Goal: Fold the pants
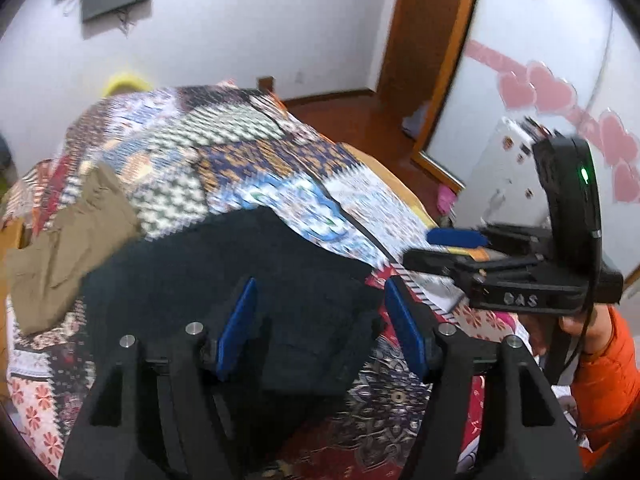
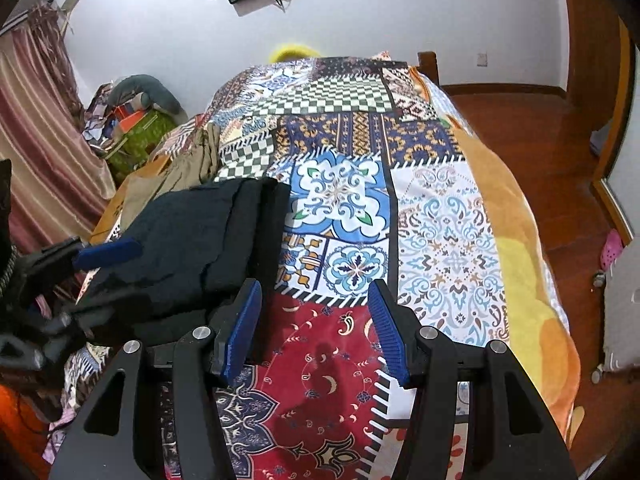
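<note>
Dark navy pants (image 1: 256, 272) lie folded in a compact bundle on the patchwork bedspread (image 1: 224, 152). My left gripper (image 1: 320, 328) is open just above their near edge, empty. In the right wrist view the pants (image 2: 200, 236) lie left of centre. My right gripper (image 2: 316, 328) is open and empty over the red patch of the bedspread (image 2: 440, 240), to the right of the pants. The right gripper also shows in the left wrist view (image 1: 444, 248), and the left gripper in the right wrist view (image 2: 100, 276).
Olive-brown trousers (image 1: 64, 248) lie crumpled at the bed's left side, also in the right wrist view (image 2: 180, 176). A wooden floor (image 2: 540, 152) and a door (image 1: 424, 40) are on the right. Clutter (image 2: 132, 120) and a curtain (image 2: 36, 128) stand on the left.
</note>
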